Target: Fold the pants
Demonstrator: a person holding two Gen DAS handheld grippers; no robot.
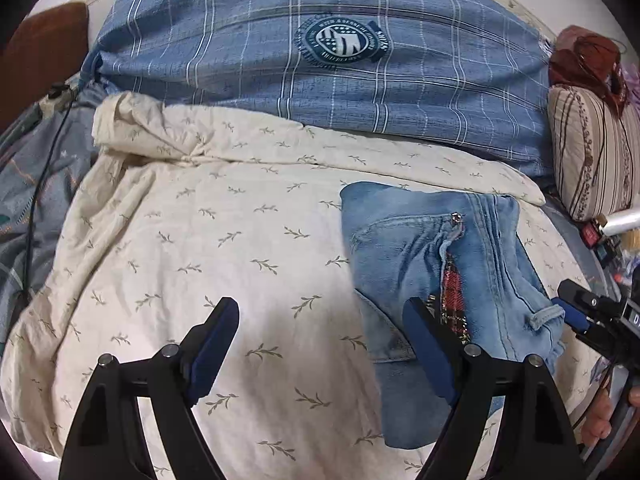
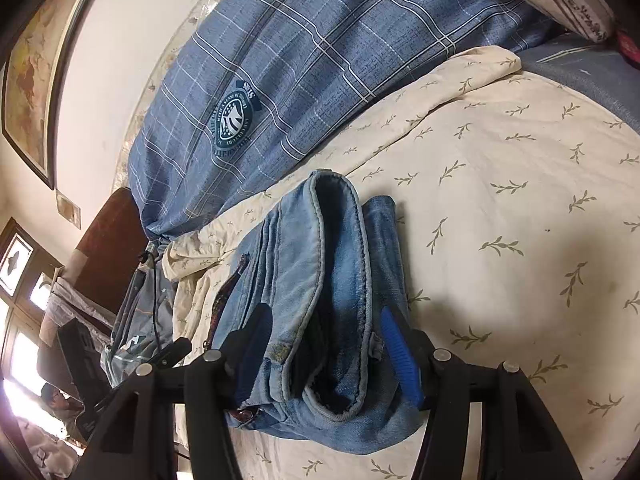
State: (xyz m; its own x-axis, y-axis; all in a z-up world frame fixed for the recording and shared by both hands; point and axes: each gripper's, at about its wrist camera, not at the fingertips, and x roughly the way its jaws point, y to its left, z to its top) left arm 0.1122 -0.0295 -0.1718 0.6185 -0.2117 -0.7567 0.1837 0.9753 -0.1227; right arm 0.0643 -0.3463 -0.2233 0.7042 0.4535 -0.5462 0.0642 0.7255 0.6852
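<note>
Denim pants (image 2: 320,300) thick, soft, floppy; right hand-held gripper (image 2: 324,344) straddles folded stack, grip uncertain; left hand-held gripper (image 1: 320,344) wide, empty.

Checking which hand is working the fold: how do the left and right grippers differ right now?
The left gripper has jaws spread wide over the cream leaf-print sheet, holding nothing; the right gripper has jaws on either side of the folded light-blue denim jeans. Both have blue pads on black fingers.
</note>
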